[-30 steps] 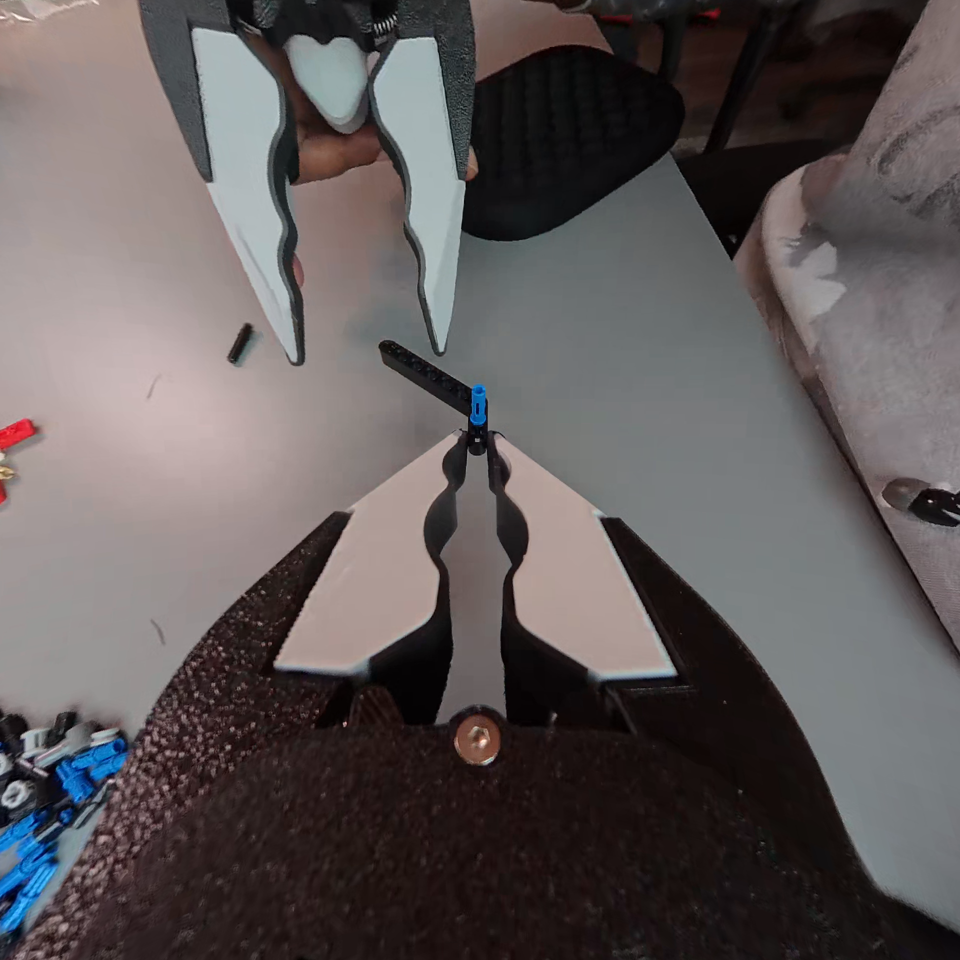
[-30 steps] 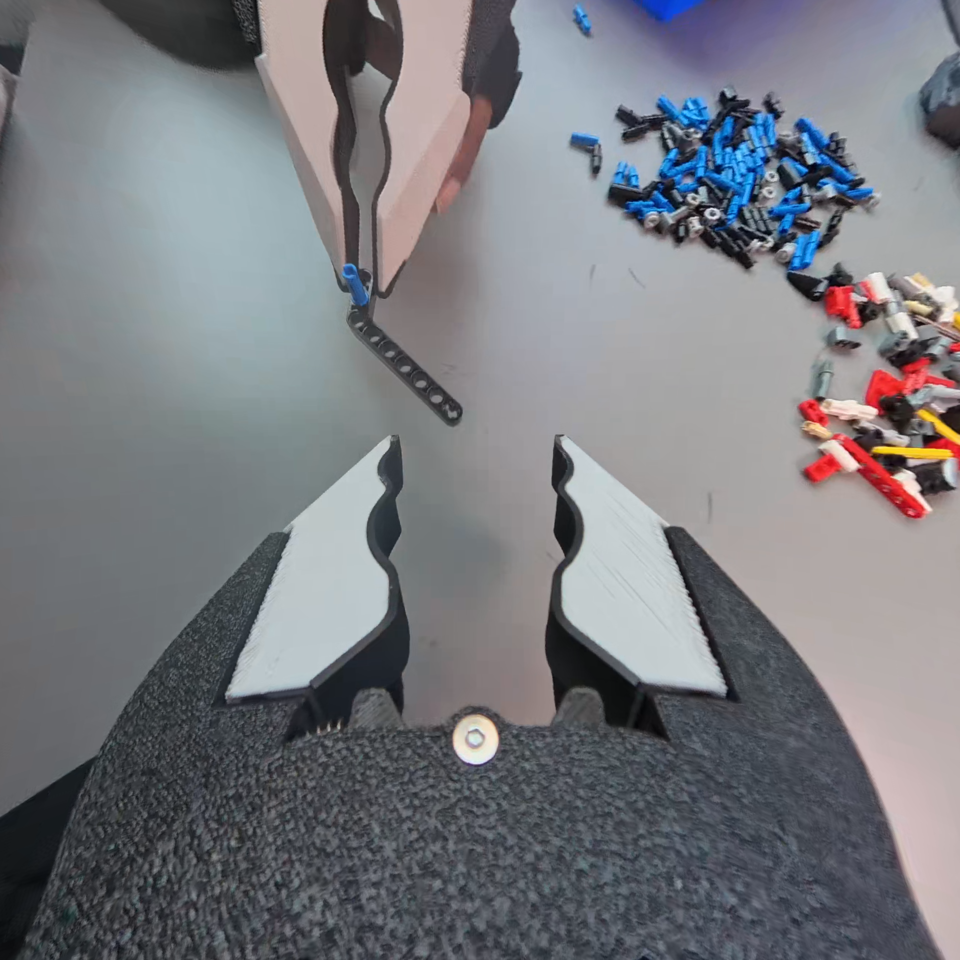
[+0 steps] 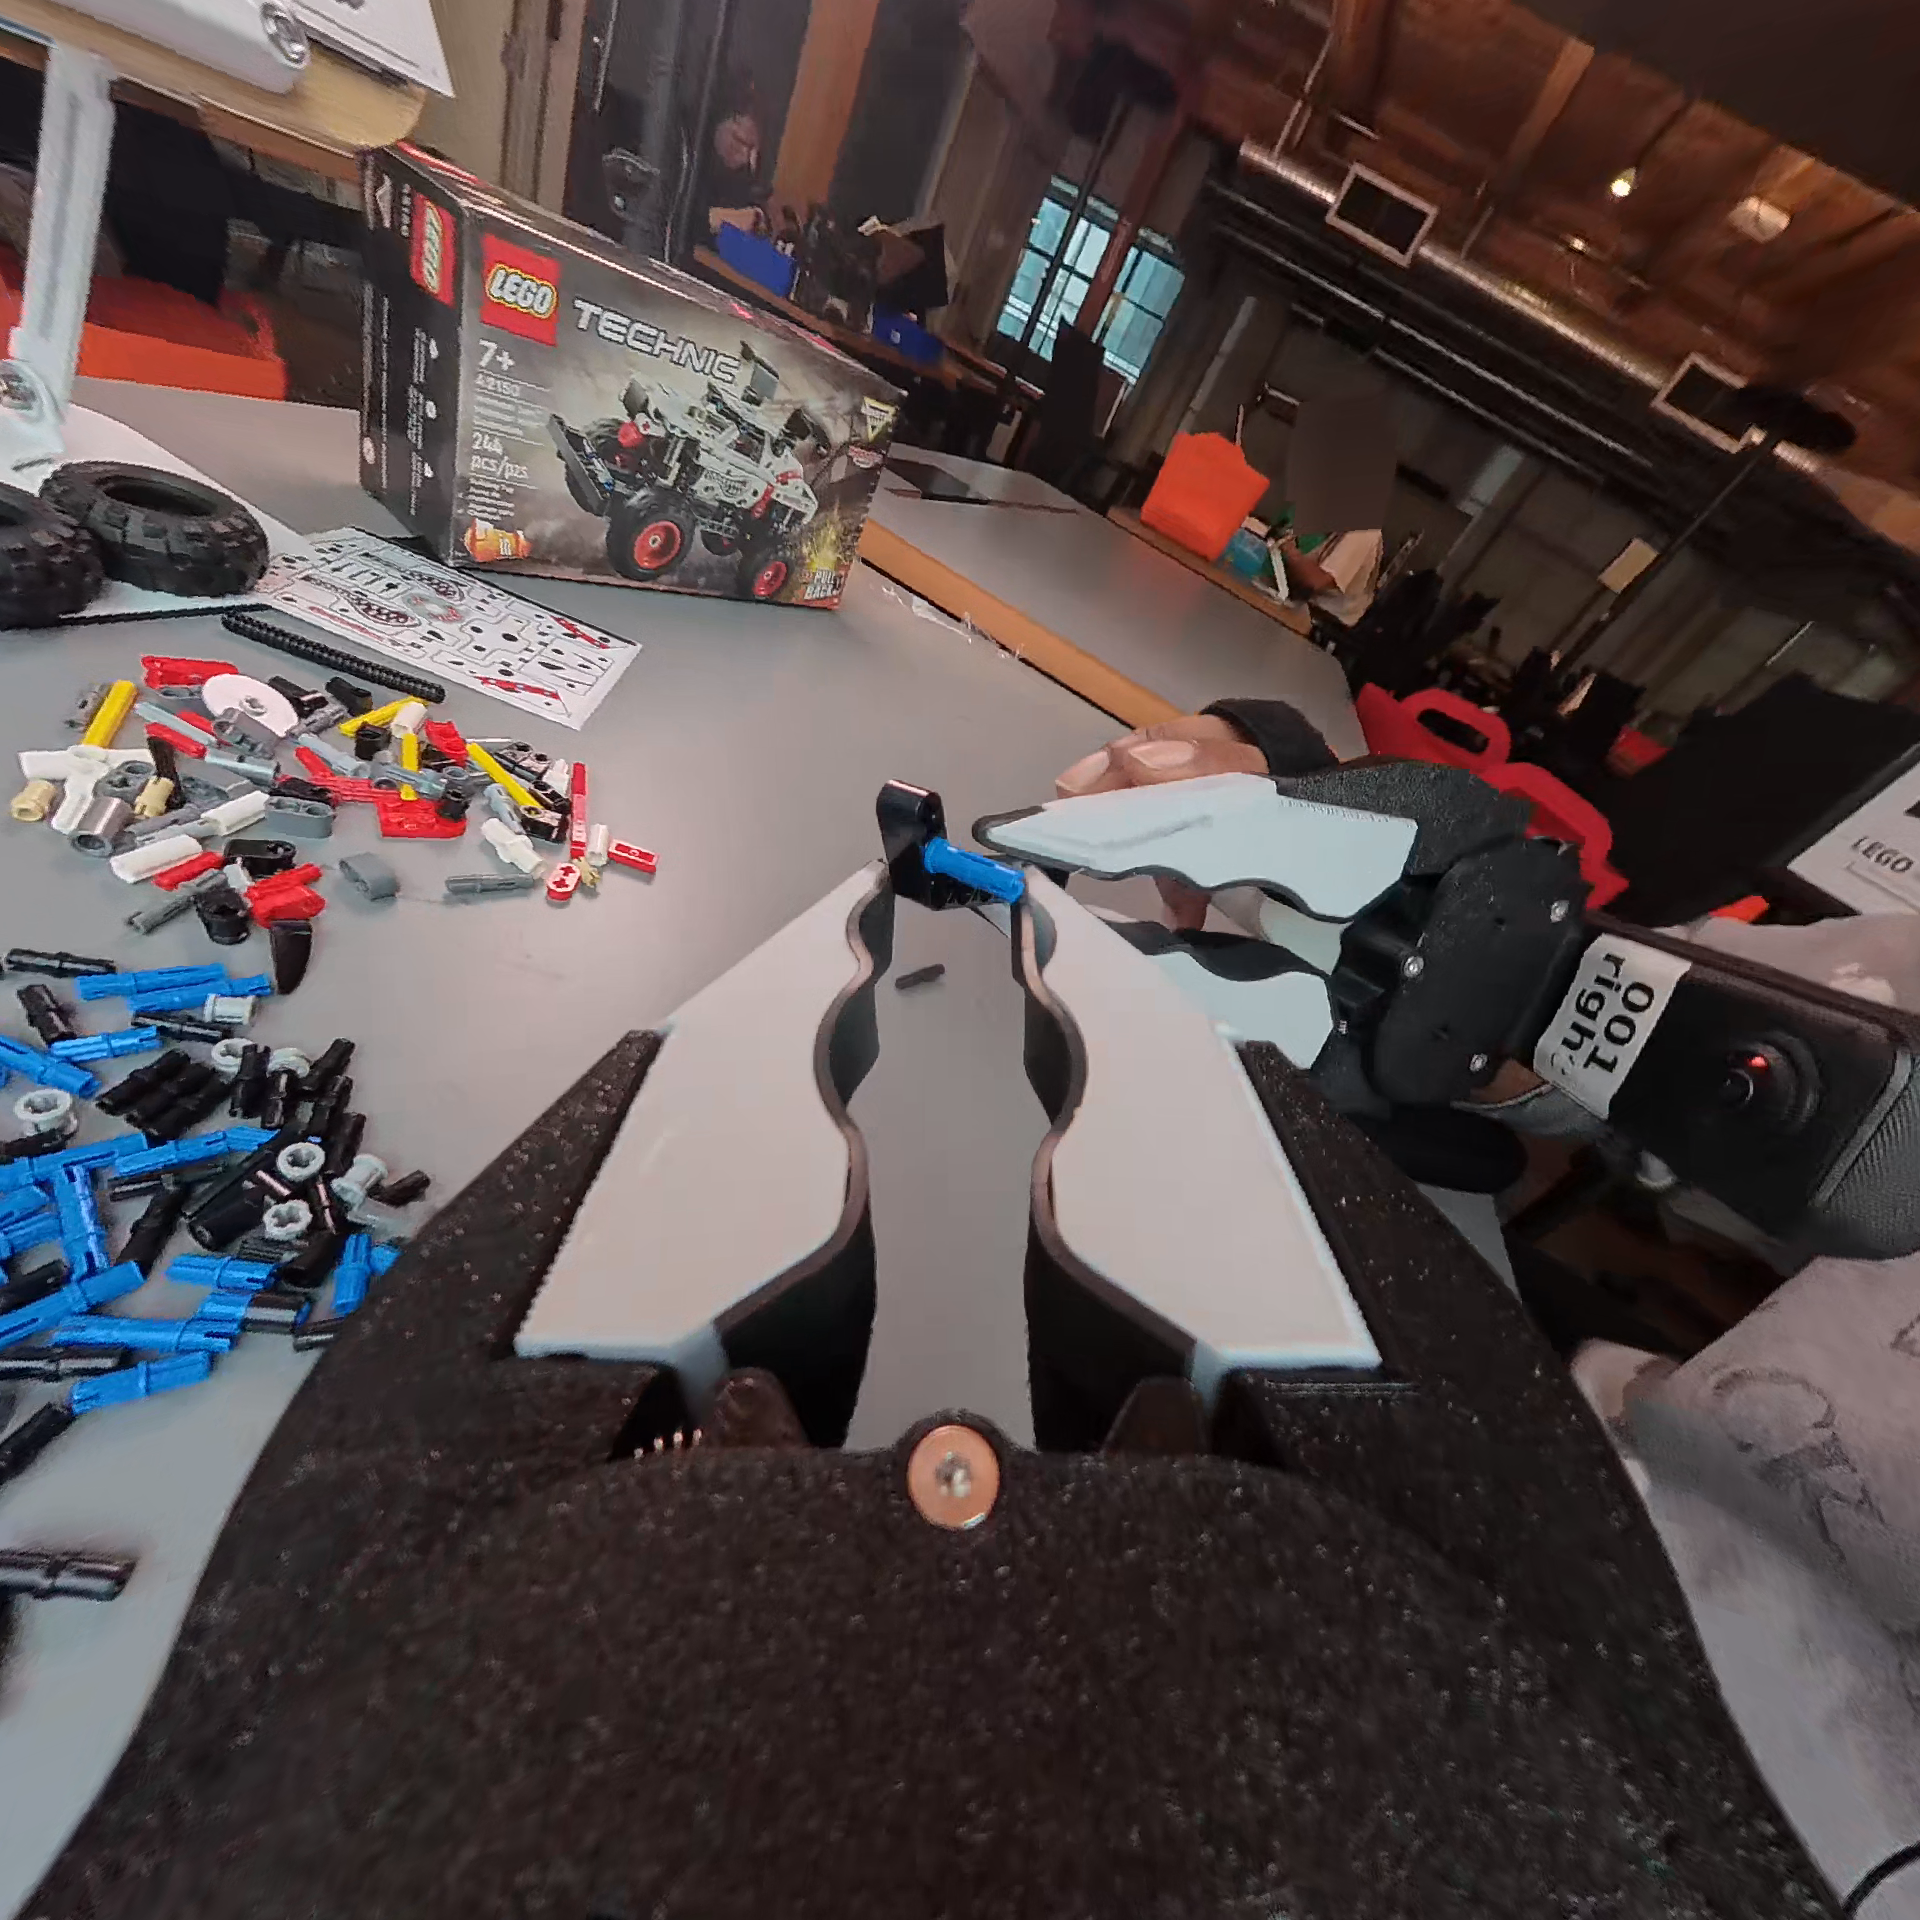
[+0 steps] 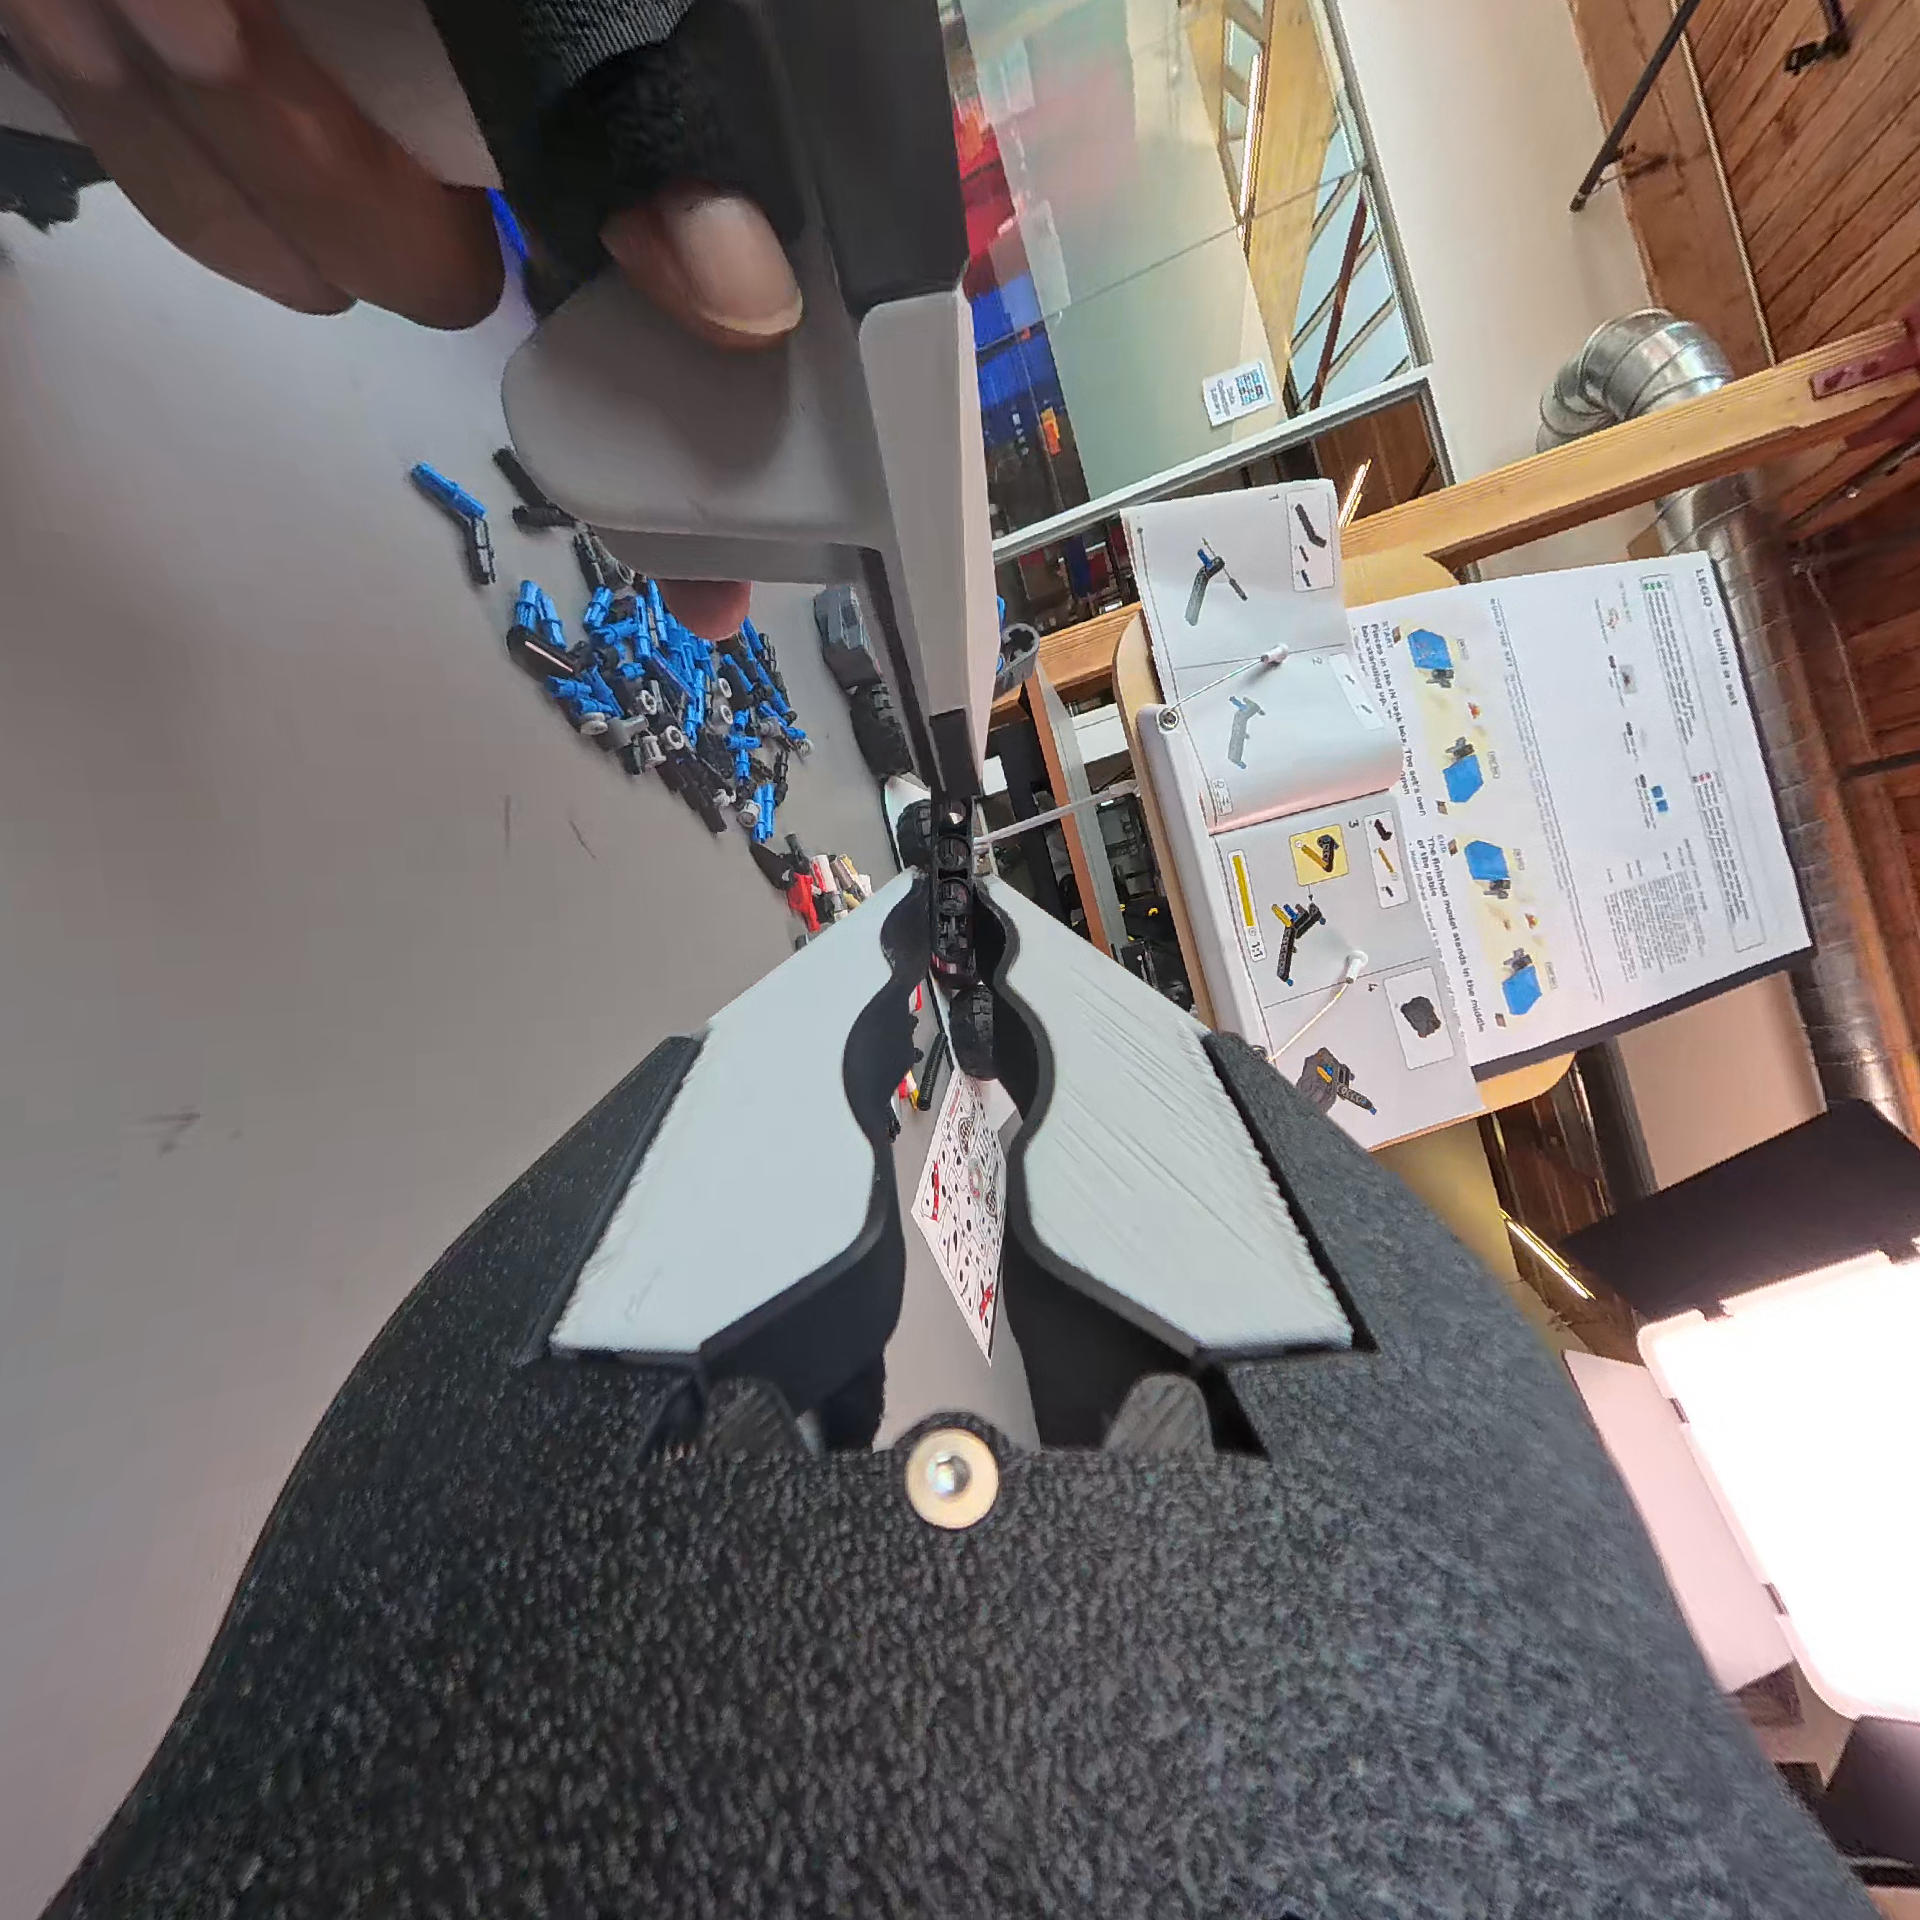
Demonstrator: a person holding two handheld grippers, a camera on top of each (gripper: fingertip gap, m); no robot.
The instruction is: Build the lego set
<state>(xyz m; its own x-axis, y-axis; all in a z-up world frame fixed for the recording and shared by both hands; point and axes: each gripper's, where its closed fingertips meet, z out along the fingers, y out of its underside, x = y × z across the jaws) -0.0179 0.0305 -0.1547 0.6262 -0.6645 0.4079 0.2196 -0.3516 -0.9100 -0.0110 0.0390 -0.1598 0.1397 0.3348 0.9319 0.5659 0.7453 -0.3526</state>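
A black beam [image 3: 906, 821] with a blue pin [image 3: 971, 869] through its end is held in the air above the grey table [image 3: 727, 748]. My left gripper [image 3: 956, 883] is shut on this end, with the pin lying across between its tips. My right gripper [image 4: 951, 904] is shut on the same beam [image 4: 951, 883], which runs lengthwise between its fingers. In the left wrist view a right gripper finger [image 3: 1195, 842] comes in from the right, its tip at the pin's free end. In the right wrist view a left gripper finger [image 4: 925, 520] comes down from above onto the beam's far end.
A pile of blue and black pins [image 3: 156, 1174] and a mixed pile of red, yellow and grey parts [image 3: 312, 790] lie at the left. Behind them are a sticker sheet [image 3: 447, 623], tyres [image 3: 156, 525] and the set's box [image 3: 623, 457]. An instruction booklet [image 4: 1299, 831] hangs on a stand. A loose black pin [image 3: 920, 975] lies on the table. Only a small space, under 4 cm, lies between the two pairs of fingers.
The beam has been lifted off the table. My right gripper, open and apart before, has closed on the beam. Both grippers have tilted up, so the room shows behind them.
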